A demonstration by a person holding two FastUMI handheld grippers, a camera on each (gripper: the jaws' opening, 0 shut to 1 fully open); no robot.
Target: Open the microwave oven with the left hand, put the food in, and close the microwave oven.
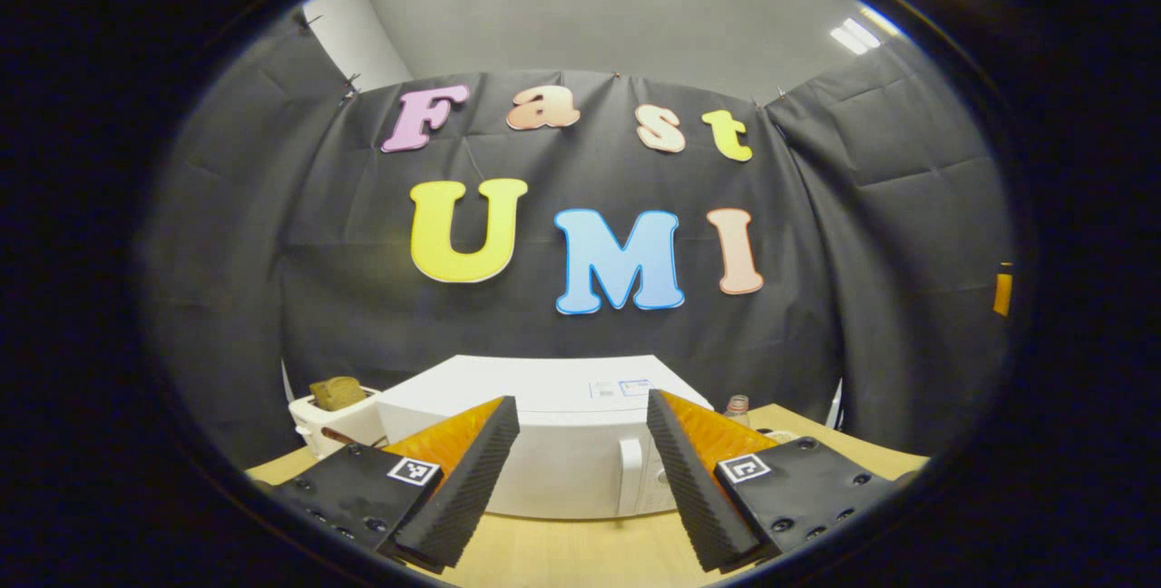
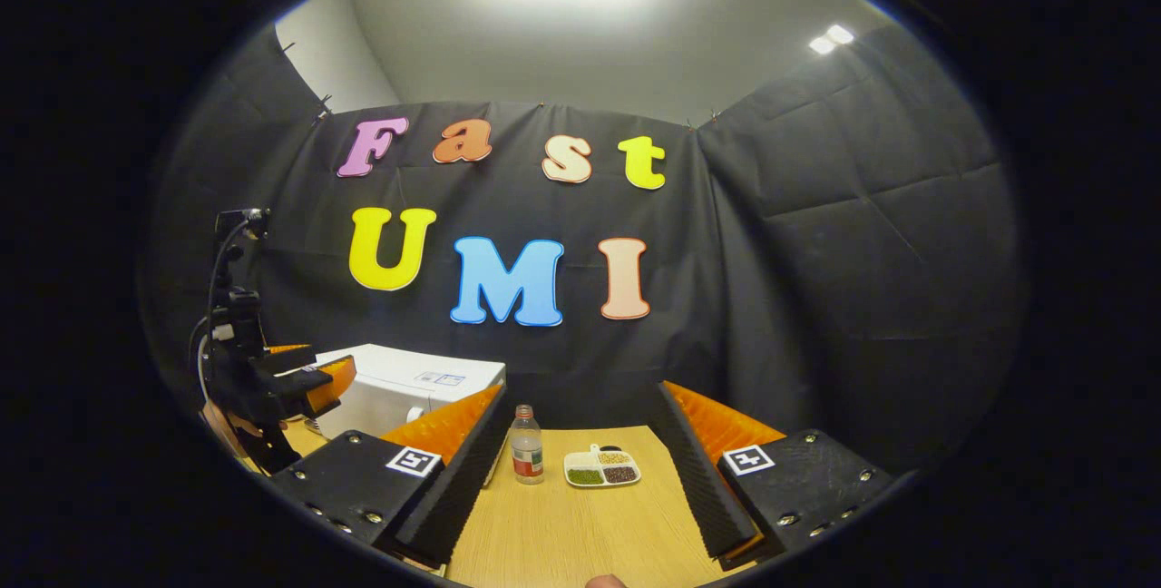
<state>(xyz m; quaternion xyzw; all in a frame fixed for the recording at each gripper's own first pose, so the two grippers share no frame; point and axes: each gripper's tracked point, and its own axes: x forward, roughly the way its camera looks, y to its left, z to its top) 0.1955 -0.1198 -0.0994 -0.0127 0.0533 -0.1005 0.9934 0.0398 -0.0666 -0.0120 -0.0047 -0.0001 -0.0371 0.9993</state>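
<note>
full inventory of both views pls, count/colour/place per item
microwave oven: 1, white, back left of table, door shut
toaster: 1, white, left of microwave oven, brown bread sticking out of the top
bottle: 1, clear with a red label, right of microwave oven
divided dish: 1, white, green and dark fillings, right of bottle
table: 1, light wood
left hand-held gripper: 1, black and orange, open, facing the microwave oven
right hand-held gripper: 1, black and orange, open, facing bottle and divided dish
</note>
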